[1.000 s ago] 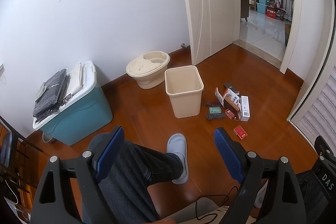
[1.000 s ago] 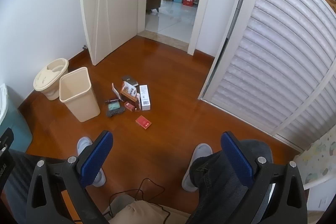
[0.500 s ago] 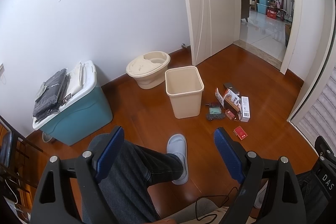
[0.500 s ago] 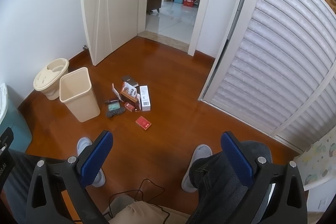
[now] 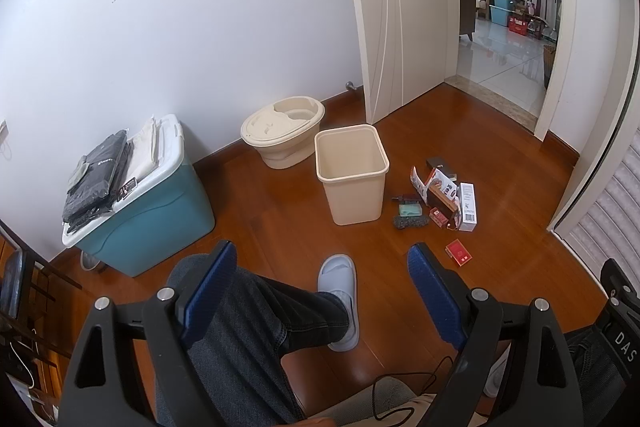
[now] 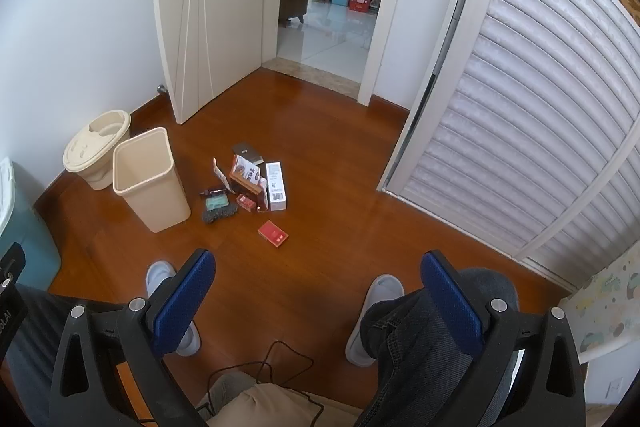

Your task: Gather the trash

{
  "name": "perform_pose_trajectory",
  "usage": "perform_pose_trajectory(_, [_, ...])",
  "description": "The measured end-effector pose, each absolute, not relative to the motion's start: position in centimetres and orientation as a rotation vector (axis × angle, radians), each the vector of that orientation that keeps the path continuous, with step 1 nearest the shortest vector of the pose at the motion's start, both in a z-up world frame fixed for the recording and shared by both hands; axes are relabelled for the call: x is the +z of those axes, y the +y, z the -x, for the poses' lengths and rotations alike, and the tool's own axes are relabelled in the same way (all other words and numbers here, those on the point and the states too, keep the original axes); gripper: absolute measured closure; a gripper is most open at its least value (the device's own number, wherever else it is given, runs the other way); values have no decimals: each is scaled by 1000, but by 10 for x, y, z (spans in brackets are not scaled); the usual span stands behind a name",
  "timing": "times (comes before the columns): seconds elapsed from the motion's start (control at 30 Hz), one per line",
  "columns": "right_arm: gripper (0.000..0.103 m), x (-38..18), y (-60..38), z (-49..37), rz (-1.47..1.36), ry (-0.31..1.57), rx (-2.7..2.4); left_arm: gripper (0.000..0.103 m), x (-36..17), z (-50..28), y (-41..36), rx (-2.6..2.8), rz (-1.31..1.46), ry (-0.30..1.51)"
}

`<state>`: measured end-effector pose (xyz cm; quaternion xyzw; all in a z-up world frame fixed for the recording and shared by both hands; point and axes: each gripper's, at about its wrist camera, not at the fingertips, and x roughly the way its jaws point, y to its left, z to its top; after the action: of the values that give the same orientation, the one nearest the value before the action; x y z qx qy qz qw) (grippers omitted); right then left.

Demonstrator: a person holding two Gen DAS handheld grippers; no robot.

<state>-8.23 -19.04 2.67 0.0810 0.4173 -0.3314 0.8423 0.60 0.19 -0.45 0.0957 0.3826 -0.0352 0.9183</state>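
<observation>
- Wooden floor (image 5: 500, 163): spreads out beyond both pairs of fingers; everything below stands or lies on it.
- Blue storage box (image 5: 160, 211): past the left finger of the left gripper and off to its left, against the white wall; folded dark and pale cloths lie on its white lid.
- Trash bin (image 5: 352, 175): beige, upright, open-topped and with nothing inside; it stands straight ahead between the left gripper's two fingers, well beyond the tips; in the right wrist view (image 6: 150, 179) it is ahead and left of that gripper's left finger.
- Round beige bucket (image 5: 284, 135): just behind the bin, by the wall.
- Legs and slippers: a person's left leg in dark trousers runs between the left gripper's fingers, ending in a pale slipper (image 5: 338, 299); the other slipper (image 6: 374, 315) shows between the right gripper's fingers.
- Left gripper (image 5: 320, 259): spread wide, blue pads apart; nothing between them is gripped.
- Right gripper (image 6: 316, 261): likewise spread wide and holding nothing.
- Trash pile (image 5: 440, 199): a white carton, a torn brown packet, small boxes and a dark scrubber lie clustered just right of the bin; ahead of the left gripper's right finger, well out of reach of both grippers (image 6: 248, 187).
- Red packet (image 5: 459, 253): apart from the pile, closest to the fingers; just beyond the tip of the left gripper's right finger; in the right wrist view (image 6: 273, 234) ahead between the fingers.
</observation>
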Motion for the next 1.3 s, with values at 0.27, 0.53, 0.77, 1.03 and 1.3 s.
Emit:
perform_pose_trajectory(0.27, [0,26,-191,82,-172,887,-698,15,-4,-6,2,-72,-197,788])
perform_pose_trajectory(0.53, [0,26,-191,82,-173,886,-699,15,-5,-7,2,-72,-199,790])
perform_pose_trajectory(0.77, [0,25,-191,82,-172,885,-698,15,-5,-7,2,-72,-199,789])
perform_pose_trajectory(1.03, [0,21,-190,82,-173,882,-699,15,-5,-7,2,-71,-200,789])
perform_pose_trajectory(1.3, [0,21,-190,82,-175,883,-699,15,-5,-8,2,-71,-200,788])
